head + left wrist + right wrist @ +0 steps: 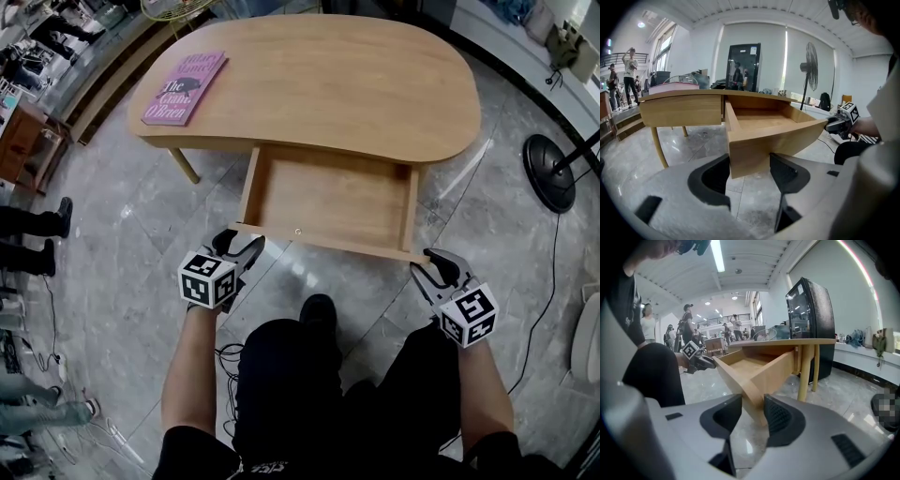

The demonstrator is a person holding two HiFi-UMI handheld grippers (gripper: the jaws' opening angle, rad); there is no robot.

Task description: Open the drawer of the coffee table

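Drawer open, a tool clamped on each front corner

Beyond the left tool and a little to its left, a pink book lies flat, cover up, at the far-left end of the tabletop. The left tool sits at the drawer's front-left corner. In the left gripper view that corner of the front panel stands between the jaws of the left tool, wood against both pads, so this tool is grasping the drawer. A standing fan shows in the background of that view, past the drawer's far end.

Between the two tools runs the drawer's front panel. The drawer sticks out from under the near edge of the coffee table, toward the person, and its bare wooden bottom is in plain sight from the head view. Its side walls reach back under the tabletop. On the person's side of the front panel, about midway between the tools, a black shoe rests on the grey tiled floor.

The right tool holds the drawer's front-right corner. In the right gripper view the panel's end stands upright between the jaws of the right tool, pinched from both sides, so it too is clenched on the drawer. Beyond it in that view rises a tall black cabinet, behind the table's legs. Well off to the right of the right tool, a round black fan base stands on the floor.
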